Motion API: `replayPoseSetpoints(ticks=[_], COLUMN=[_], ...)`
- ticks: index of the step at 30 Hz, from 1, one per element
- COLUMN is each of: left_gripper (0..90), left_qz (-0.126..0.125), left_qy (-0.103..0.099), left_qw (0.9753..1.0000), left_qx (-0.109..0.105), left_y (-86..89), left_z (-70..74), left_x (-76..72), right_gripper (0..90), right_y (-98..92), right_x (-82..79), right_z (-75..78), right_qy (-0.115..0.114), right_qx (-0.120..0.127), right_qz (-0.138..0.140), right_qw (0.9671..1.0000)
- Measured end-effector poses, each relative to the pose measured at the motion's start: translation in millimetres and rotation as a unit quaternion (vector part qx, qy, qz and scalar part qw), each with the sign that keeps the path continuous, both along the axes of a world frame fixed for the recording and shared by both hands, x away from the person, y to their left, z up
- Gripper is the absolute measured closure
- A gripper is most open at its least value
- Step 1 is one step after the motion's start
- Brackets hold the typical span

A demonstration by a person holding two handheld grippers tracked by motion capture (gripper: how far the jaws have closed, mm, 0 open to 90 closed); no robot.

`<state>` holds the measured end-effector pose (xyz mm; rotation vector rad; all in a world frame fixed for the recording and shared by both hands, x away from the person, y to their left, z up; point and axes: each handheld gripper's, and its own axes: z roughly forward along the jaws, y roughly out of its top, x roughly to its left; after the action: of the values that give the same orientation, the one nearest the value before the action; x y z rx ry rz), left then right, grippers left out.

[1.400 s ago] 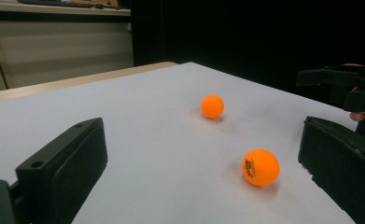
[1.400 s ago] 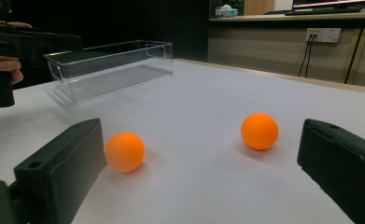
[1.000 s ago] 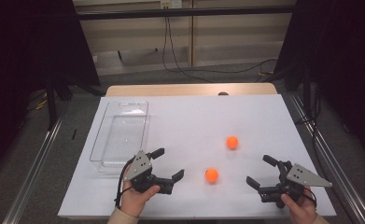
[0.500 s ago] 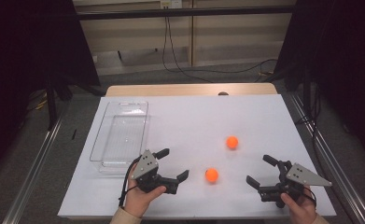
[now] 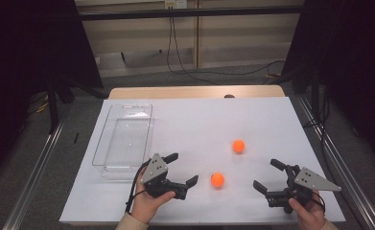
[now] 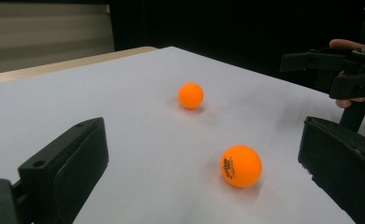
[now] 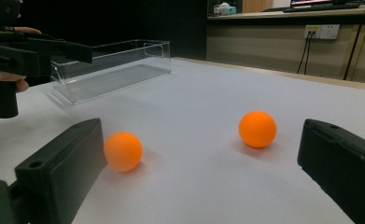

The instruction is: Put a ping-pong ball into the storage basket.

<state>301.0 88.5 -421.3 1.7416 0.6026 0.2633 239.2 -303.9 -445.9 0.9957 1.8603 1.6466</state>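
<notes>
A big white sheet (image 5: 199, 124) is covering the table, and a strip of light wood (image 5: 194, 92) is showing at its far edge. The floor around it is grey, dark curtains are hanging at both sides, and black cables are lying by the pale wall at the back. A clear plastic box (image 5: 123, 139) is sitting on the left part of the sheet. Two orange balls are lying on the white sheet. The near ball (image 5: 217, 179) is resting just beside the left gripper (image 5: 182, 168), which is pointing at it with its jaws wide apart and holding nothing. The far ball (image 5: 239, 146) is lying farther back. The right gripper (image 5: 266, 175) is waiting near the front right, jaws wide apart too, holding nothing.
</notes>
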Motion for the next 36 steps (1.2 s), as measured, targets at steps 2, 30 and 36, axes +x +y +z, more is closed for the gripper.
replayPoseSetpoints(ticks=[2, 30, 36], left_gripper=[1.6, 1.6, 1.7], left_qz=[-0.001, -0.010, -0.016], left_qy=[0.001, 0.005, 0.004], left_qw=[1.0000, 0.9999, 0.9997], left_qx=[0.000, 0.011, 0.020], left_y=[-1.1, -12.0, -15.5], left_z=[-0.4, -4.5, -6.4], left_x=[0.6, 2.4, 2.2], right_gripper=[0.6, 0.7, 0.7], right_y=[-0.1, -0.8, -1.2], right_x=[0.2, 0.1, -0.2], right_z=[0.1, 0.6, 0.9], right_qy=[-0.001, -0.003, -0.004], right_qx=[-0.001, 0.000, 0.001], right_qz=[0.000, 0.001, 0.001], right_qw=[1.0000, 1.0000, 1.0000])
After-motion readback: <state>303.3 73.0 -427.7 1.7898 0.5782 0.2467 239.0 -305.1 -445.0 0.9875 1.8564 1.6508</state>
